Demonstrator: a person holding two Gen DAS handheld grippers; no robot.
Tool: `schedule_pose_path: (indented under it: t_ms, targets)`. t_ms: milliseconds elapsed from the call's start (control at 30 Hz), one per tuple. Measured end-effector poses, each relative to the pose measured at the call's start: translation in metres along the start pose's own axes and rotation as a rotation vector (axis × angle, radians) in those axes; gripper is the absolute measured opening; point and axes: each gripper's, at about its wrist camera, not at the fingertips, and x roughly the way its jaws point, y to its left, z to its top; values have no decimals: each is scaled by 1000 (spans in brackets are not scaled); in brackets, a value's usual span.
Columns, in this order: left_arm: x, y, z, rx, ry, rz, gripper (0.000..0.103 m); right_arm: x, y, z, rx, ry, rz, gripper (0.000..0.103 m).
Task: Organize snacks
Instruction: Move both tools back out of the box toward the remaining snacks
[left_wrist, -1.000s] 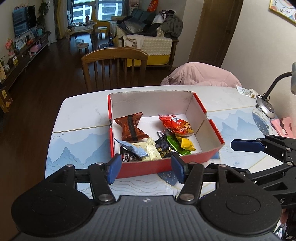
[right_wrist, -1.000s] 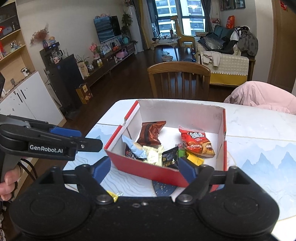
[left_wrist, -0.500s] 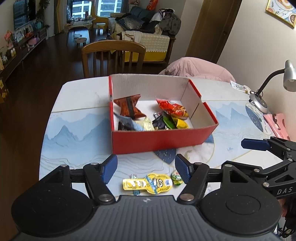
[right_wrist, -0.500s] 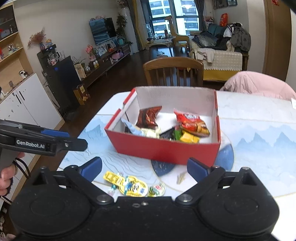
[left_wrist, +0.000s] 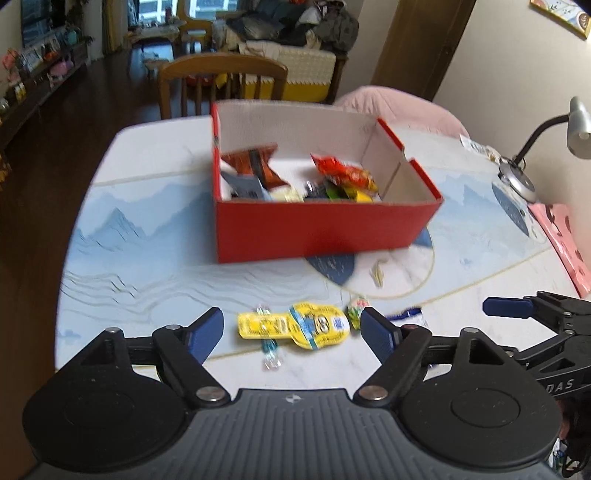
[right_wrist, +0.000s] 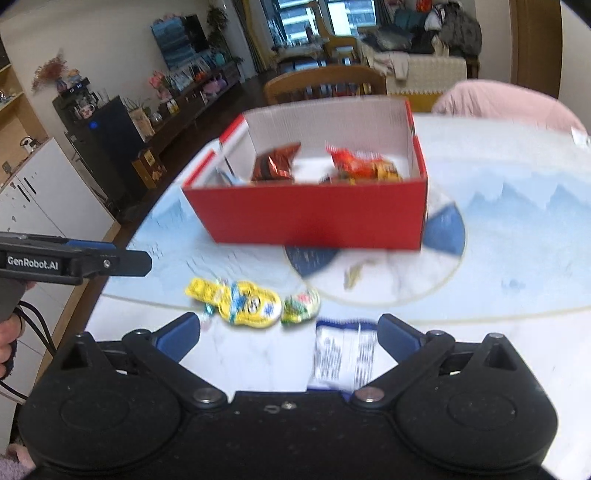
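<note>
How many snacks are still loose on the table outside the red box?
4 visible: yellow packet, small wrapped candy against it, green-red candy beside it, blue-white packet nearest the right tool. More may be hidden below.

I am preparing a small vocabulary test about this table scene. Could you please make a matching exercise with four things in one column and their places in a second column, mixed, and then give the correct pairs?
Things:
1. yellow snack packet
2. orange snack bag
3. blue-and-white packet
4. desk lamp

Places:
A. inside the red box
B. on the table, between the left gripper fingers
C. at the table's right edge
D. on the table, between the right gripper fingers

Pairs: 1-B, 2-A, 3-D, 4-C
</note>
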Motion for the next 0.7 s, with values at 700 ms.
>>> schedule_pose_path:
  t_ms: [700]
  targets:
    - [97,-34,3,443,213,-53,97,51,-16,-34,-40,131,-78,101]
